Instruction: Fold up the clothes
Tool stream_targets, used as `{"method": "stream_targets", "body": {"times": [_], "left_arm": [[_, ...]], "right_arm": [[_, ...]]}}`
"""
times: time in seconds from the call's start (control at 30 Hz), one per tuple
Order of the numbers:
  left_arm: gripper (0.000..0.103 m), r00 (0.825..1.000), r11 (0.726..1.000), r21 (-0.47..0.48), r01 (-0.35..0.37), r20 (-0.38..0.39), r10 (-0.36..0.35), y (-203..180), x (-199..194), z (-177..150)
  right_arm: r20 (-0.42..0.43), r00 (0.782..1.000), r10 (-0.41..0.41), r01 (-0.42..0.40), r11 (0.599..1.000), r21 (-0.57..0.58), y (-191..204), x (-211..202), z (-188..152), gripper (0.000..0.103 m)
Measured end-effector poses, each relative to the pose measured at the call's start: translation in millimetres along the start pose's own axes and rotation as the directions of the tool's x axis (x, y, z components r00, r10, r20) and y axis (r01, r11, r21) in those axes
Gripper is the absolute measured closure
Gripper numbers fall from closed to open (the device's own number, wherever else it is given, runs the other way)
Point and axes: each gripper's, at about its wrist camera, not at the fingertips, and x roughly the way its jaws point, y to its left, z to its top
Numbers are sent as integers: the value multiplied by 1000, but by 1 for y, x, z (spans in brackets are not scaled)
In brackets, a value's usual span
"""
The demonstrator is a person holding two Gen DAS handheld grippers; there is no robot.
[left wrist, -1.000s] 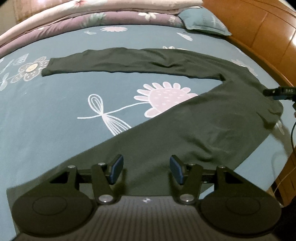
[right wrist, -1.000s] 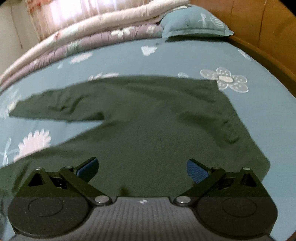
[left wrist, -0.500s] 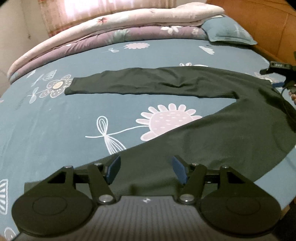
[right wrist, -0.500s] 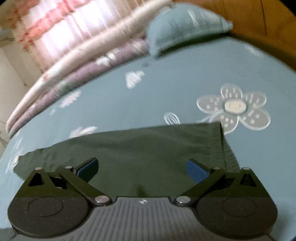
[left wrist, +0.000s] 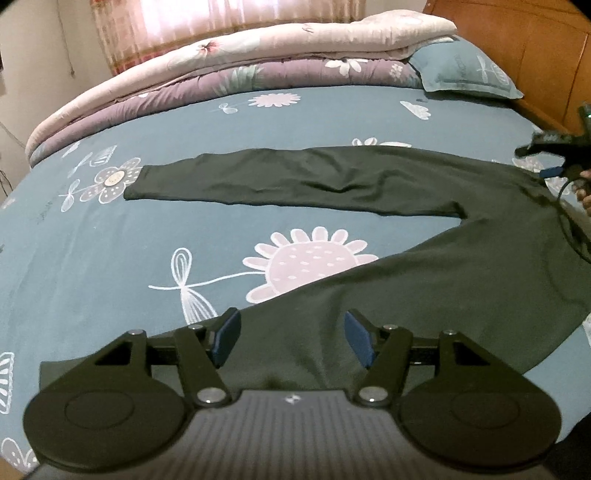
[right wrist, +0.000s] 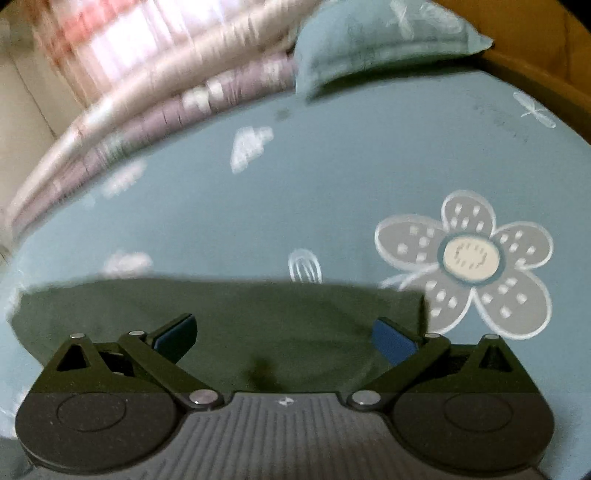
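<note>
A pair of dark green trousers (left wrist: 424, 273) lies flat on the teal flowered bed sheet (left wrist: 110, 258), legs spread in a V. The far leg (left wrist: 295, 181) stretches left; the near leg runs under my left gripper (left wrist: 291, 338), which is open above the cloth with nothing between its blue pads. In the right wrist view the waist end of the trousers (right wrist: 258, 321) fills the lower middle, and my right gripper (right wrist: 284, 334) is open wide just over it, near the corner. That right gripper (left wrist: 554, 162) also shows at the left wrist view's right edge, with a hand behind it.
Folded quilts (left wrist: 240, 62) are stacked along the far side of the bed and a teal pillow (left wrist: 461, 74) lies at the far right. A wooden headboard (left wrist: 517, 48) borders the right side. A curtain (left wrist: 221, 18) hangs behind.
The right gripper has moved forward over the trousers toward the far waist edge, still open. The left wrist view has lifted and pulled back a little, showing more of the bed; its gripper stays open.
</note>
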Motion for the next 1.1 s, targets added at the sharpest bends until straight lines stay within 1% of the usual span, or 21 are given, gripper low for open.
{"method": "stream_targets", "body": {"times": [0.17, 0.23, 0.3, 0.33, 0.4, 0.47, 0.53, 0.57, 0.67, 0.7, 0.77, 0.8, 0.87, 0.93, 1.03, 1.1], "left_arm": [[40, 1000, 1000, 16, 24, -16, -24, -11, 9, 4], [40, 999, 999, 18, 40, -20, -40, -16, 11, 6], [40, 999, 999, 22, 40, -23, -39, -20, 12, 7], [40, 999, 999, 24, 36, -20, -35, -21, 11, 7], [39, 999, 999, 23, 31, -12, -31, -22, 7, 7], [39, 1000, 1000, 11, 26, -9, -26, -22, 4, 5], [39, 1000, 1000, 1, 19, -15, -19, -21, 4, 2], [39, 1000, 1000, -3, 16, -19, -16, -20, 4, 1], [39, 1000, 1000, -4, 7, -25, -7, -21, 5, -1], [39, 1000, 1000, -5, 7, -24, -7, -21, 5, -2], [39, 1000, 1000, -11, 6, -20, -6, -22, 4, -3], [39, 1000, 1000, -14, 5, -19, -5, -22, 4, -4], [39, 1000, 1000, -21, 6, -17, -6, -21, 4, -5], [39, 1000, 999, -33, 9, -17, -10, -20, 4, -7], [39, 1000, 999, -42, 7, -19, -7, -16, 5, -8], [38, 1000, 998, -54, 7, -19, -8, -13, 6, -9]], "right_arm": [[23, 993, 119, -121, 986, 110, -17, -10, 17, 0], [-32, 994, 104, -99, 988, 120, -19, 13, 20, 0], [-72, 995, 73, -64, 992, 113, -24, 33, 20, 0], [-50, 996, 68, -63, 993, 97, -23, 34, 22, 0], [-65, 997, 44, -35, 992, 125, -19, 36, 31, 0], [-50, 996, 76, -71, 994, 88, -2, 27, 37, 0], [-67, 988, 139, -135, 990, 49, 19, 22, 38, 0], [-95, 980, 174, -170, 984, 46, 29, 26, 36, 0], [-185, 943, 277, -273, 961, 46, 56, 41, 31, 0], [-211, 941, 266, -266, 963, 31, 64, 51, 28, 0], [-228, 954, 193, -203, 979, -21, 72, 72, 27, 0], [-221, 962, 161, -173, 984, -32, 72, 82, 27, 0], [-181, 968, 174, -183, 982, -36, 71, 92, 30, 0], [-164, 970, 181, -186, 983, -10, 69, 99, 40, 0], [-155, 976, 155, -160, 987, -23, 74, 98, 49, 0], [-160, 976, 149, -158, 986, -45, 83, 84, 47, 0]]}}
